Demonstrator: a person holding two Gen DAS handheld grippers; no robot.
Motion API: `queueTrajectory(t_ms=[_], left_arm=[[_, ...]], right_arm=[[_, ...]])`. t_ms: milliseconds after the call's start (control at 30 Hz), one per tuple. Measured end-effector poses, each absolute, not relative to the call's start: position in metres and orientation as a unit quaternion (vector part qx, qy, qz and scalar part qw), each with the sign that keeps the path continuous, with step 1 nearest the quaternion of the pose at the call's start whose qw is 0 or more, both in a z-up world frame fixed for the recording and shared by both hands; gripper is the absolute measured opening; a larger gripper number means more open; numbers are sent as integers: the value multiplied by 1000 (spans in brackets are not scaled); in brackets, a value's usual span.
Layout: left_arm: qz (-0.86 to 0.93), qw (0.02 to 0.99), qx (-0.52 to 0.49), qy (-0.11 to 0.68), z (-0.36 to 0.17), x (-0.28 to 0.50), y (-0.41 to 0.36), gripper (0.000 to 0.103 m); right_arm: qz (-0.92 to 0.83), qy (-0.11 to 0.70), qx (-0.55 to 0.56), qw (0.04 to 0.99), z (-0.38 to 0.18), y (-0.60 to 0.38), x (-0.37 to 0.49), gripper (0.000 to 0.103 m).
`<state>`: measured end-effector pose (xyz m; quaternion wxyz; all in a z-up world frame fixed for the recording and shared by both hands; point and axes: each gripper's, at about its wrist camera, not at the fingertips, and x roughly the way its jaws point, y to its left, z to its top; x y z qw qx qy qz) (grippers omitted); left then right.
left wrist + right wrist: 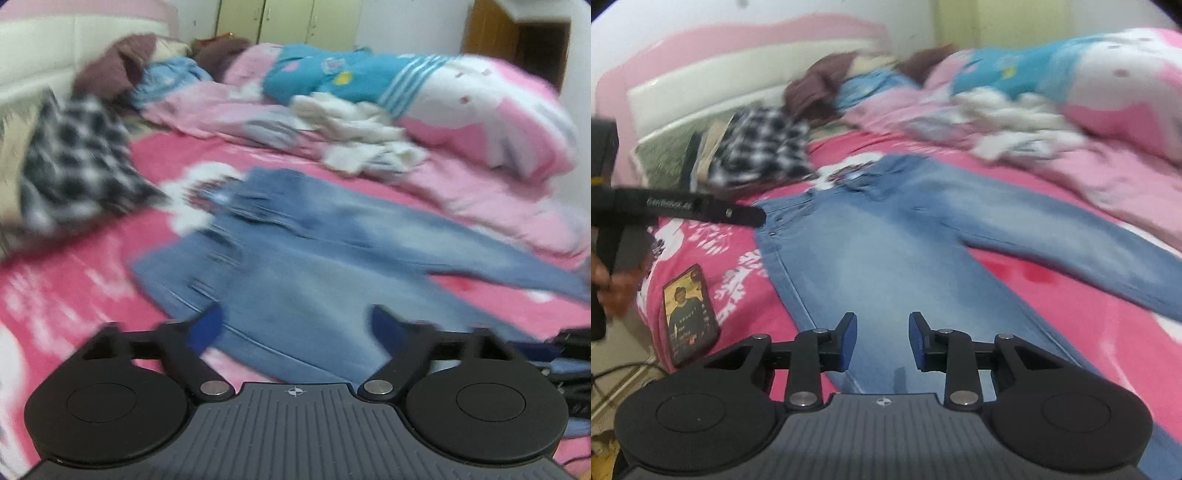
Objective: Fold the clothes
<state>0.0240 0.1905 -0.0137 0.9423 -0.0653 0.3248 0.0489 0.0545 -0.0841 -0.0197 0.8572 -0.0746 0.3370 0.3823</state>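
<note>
Light blue jeans (295,258) lie flat on the pink patterned bed sheet (74,295), waist at the far left and the two legs spread apart toward the right. My left gripper (295,319) hovers over the near part of the jeans, jaws wide apart with nothing between them. In the right wrist view the jeans (886,240) fill the middle. My right gripper (882,325) hangs above the near leg with a narrower gap and nothing between its blue pads (849,332). The left gripper (753,218) also shows there by the waistband, held by a hand (613,291).
A black-and-white checked shirt (761,147) lies by the headboard (701,92). A white crumpled garment (354,129) and a pink and blue quilt (480,103) are heaped along the far side. A phone (689,314) rests at the bed's near left edge.
</note>
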Motion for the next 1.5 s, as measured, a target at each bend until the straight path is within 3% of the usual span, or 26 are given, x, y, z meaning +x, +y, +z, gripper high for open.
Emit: queueTrajectory(t_ms=[233,367,433,567,667,733,833,1000,1167,1333,1400,1467,1500], left_arm=[[68,923,1,379,-45,77,227,23],[77,917,20,390,-58,81,240,19],[85,915,28,393,-61,81,244,18],[95,911,22,401,-68,84,254,18],[98,910,22,402,-71,84,259,19],[99,909,20,404,-72,83,263,19],[112,907,14,406,-73,83,272,19],[126,900,-20,416,-79,79,287,20],[132,902,-30,409,-69,74,291,20],[120,918,-42,377,-30,47,274,21],[104,925,-50,362,-13,34,260,27],[69,931,-70,351,0,22,234,43],[51,934,-79,345,7,16,221,46]], right_arm=[[448,391,-118,795,-64,-9,72,4],[521,344,-160,764,-53,3,42,0],[498,322,-166,788,-45,9,55,0],[431,359,-98,822,-53,23,122,0],[478,381,-113,783,-72,40,108,0],[506,338,-173,774,-75,51,71,0],[537,347,-134,757,-62,49,81,0],[459,368,-61,806,-63,58,141,0],[556,359,-103,742,-79,82,76,0],[612,341,-46,713,-51,47,40,0],[600,347,13,721,-41,7,47,0],[575,345,45,740,-34,-35,52,0],[558,341,49,754,-29,-52,56,0]])
